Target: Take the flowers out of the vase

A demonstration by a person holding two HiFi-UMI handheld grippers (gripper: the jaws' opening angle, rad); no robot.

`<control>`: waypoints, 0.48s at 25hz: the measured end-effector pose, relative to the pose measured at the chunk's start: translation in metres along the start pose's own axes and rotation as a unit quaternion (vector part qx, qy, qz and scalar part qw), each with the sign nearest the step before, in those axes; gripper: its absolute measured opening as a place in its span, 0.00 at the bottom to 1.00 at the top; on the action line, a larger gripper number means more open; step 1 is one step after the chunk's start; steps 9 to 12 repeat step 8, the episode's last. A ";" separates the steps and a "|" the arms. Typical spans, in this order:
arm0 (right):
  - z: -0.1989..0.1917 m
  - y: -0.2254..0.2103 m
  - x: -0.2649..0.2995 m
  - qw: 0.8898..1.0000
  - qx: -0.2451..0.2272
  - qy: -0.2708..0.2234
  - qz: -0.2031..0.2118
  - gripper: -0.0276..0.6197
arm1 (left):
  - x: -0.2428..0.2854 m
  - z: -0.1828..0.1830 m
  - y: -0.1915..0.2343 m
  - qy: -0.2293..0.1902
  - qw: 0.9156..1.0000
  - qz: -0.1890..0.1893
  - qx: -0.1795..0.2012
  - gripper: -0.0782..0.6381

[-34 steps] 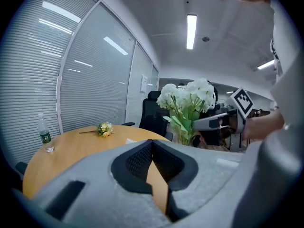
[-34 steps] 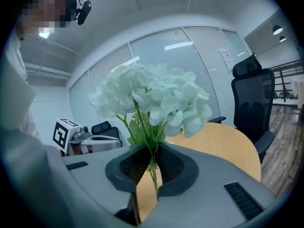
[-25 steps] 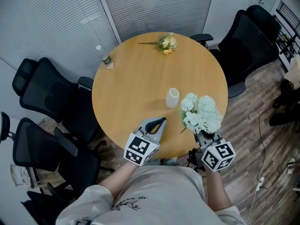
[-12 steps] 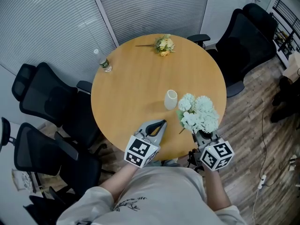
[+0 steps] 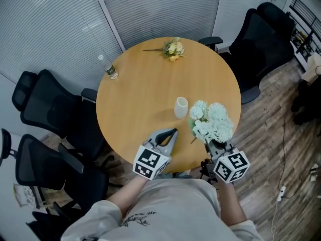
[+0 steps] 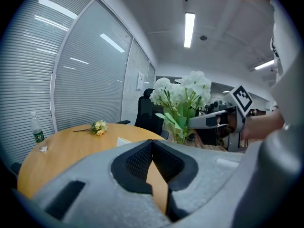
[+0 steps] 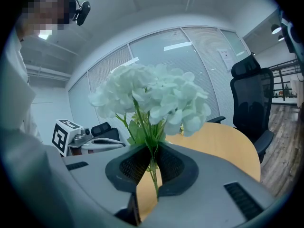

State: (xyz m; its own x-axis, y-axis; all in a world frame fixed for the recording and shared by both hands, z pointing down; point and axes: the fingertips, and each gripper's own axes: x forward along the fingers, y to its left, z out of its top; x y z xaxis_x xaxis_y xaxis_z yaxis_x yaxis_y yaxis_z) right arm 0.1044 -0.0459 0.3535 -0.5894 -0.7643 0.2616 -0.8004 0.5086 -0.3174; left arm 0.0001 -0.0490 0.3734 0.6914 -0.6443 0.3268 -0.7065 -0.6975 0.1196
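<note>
My right gripper (image 5: 214,143) is shut on the green stems of a bunch of white flowers (image 5: 213,122) and holds it upright over the table's near right edge; the same white flowers (image 7: 152,99) rise from between its jaws in the right gripper view. A small white vase (image 5: 181,107) stands empty on the round wooden table (image 5: 140,94), just left of the bunch. My left gripper (image 5: 170,133) is shut with nothing in it, resting low over the table's near edge. A yellow posy (image 5: 172,48) lies at the far side; in the left gripper view the posy (image 6: 99,126) shows beyond the jaws.
A clear plastic bottle (image 5: 109,68) stands at the table's far left edge. Black office chairs (image 5: 45,104) crowd the left side, and another chair (image 5: 263,39) stands at the far right. Slatted blinds (image 5: 55,19) back the table. A cable (image 5: 281,149) trails on the wooden floor at right.
Neither gripper has moved relative to the table; only the head camera has shifted slightly, sliding the scene a little leftward and up.
</note>
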 end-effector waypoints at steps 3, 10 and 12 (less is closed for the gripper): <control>0.001 0.001 0.000 1.000 0.000 -0.001 0.006 0.11 | 0.000 0.000 0.001 0.000 1.000 0.002 0.000 0.12; 0.001 0.001 0.000 1.000 0.000 -0.005 0.008 0.11 | 0.002 0.000 0.000 -0.002 1.000 0.001 0.002 0.12; 0.001 0.001 0.000 1.000 0.000 -0.005 0.008 0.11 | 0.002 0.000 0.000 -0.002 1.000 0.001 0.002 0.12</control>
